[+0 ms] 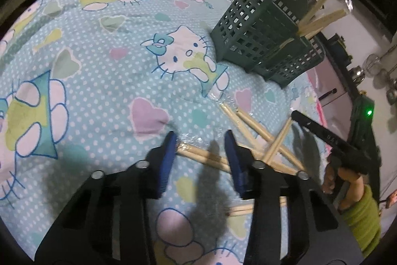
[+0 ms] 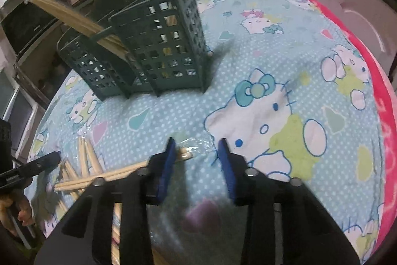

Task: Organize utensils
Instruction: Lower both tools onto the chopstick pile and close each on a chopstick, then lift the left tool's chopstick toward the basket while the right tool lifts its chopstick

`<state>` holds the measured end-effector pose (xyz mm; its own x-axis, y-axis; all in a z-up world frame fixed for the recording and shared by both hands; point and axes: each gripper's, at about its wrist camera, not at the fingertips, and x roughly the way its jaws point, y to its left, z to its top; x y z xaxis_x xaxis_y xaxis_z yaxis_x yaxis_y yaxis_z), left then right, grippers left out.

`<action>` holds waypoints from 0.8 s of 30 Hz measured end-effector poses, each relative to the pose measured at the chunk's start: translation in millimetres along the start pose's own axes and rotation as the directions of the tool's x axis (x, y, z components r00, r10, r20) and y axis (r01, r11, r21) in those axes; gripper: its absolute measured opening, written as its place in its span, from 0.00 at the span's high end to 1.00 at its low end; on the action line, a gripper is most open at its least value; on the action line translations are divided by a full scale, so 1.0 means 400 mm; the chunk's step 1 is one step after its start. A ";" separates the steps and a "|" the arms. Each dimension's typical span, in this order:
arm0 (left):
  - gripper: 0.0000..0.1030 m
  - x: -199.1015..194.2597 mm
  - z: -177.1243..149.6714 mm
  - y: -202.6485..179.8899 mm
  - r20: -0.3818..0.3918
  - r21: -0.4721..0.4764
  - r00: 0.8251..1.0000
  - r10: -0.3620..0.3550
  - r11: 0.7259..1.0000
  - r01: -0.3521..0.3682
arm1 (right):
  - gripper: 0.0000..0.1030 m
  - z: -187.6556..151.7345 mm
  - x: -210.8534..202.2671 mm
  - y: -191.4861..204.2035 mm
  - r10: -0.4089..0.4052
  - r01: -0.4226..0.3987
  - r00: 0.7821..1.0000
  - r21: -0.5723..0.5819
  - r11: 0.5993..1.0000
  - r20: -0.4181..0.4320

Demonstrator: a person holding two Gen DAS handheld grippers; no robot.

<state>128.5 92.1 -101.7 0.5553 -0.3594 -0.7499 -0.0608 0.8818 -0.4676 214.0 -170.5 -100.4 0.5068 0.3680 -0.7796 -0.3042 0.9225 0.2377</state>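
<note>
1. Two grippers hang over a blue cartoon-print bedspread (image 1: 104, 71).
2. The left gripper (image 1: 201, 138) has its blue pads apart over a wrapped pair of chopsticks (image 1: 206, 157), with nothing pinched between them.
3. The right gripper (image 2: 196, 144) is likewise parted; wrapped chopsticks (image 2: 184, 153) poke out beside its left pad.
4. More loose chopsticks (image 1: 258, 133) lie crossed near the right edge.
5. A green perforated utensil caddy (image 1: 260, 41) stands farther back, with chopsticks (image 1: 320, 16) leaning in it.
</note>
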 end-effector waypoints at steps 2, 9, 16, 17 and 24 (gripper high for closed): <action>0.86 0.002 0.003 0.004 -0.003 0.005 1.000 0.017 1.000 -0.017 | 0.96 -0.001 -0.002 0.008 0.003 -0.003 1.000 -0.022 1.000 0.006; 0.95 -0.004 0.009 0.018 -0.005 0.019 1.000 0.014 1.000 -0.014 | 0.99 -0.014 -0.021 -0.006 0.002 -0.001 0.999 -0.019 1.000 0.037; 0.98 -0.023 0.016 0.010 0.013 0.029 1.000 -0.014 0.999 0.014 | 0.99 0.002 -0.083 -0.005 -0.010 0.014 0.994 -0.044 0.999 0.107; 0.99 -0.027 0.017 0.006 0.017 0.035 1.000 -0.017 0.999 0.016 | 0.99 0.006 -0.087 0.000 -0.013 0.019 0.993 -0.050 0.999 0.113; 1.00 -0.060 0.043 -0.018 0.053 0.060 0.998 -0.039 0.998 0.035 | 0.99 0.028 -0.133 0.034 -0.022 0.039 0.986 -0.102 0.994 0.164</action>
<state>130.0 99.6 -72.1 0.6006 -0.3765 -0.7053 0.0091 0.8853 -0.4649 192.0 -176.0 -49.3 0.6386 0.3620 -0.6791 -0.3653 0.9193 0.1466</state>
